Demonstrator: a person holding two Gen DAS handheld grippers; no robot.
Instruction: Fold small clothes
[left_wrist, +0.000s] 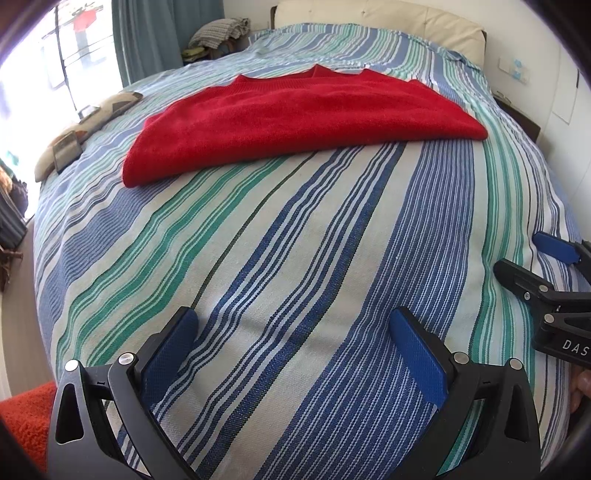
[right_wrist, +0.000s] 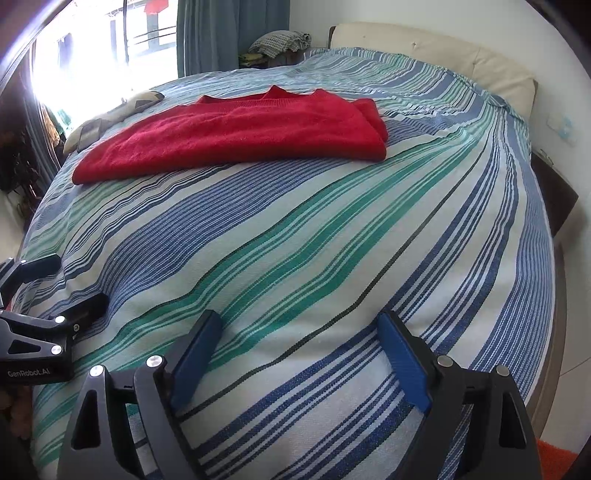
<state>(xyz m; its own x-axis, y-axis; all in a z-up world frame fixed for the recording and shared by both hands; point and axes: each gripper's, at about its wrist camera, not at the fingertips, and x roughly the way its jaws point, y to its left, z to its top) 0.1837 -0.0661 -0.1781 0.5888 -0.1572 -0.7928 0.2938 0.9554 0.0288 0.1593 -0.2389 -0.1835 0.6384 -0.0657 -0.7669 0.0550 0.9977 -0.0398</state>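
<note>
The red sweater lies folded mid-bed, well beyond both empty, wide-apart grippers, left gripper and right gripper, its long axis crosswise, neither hand clearly nearer.

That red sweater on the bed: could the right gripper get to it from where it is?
Probably yes. The right gripper is open and empty, and only bare striped bedspread lies between it and the red sweater.

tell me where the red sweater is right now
The red sweater lies folded on the striped bedspread, toward the far side in both wrist views, between the patterned cushion on its left and the cream headboard behind.
</note>
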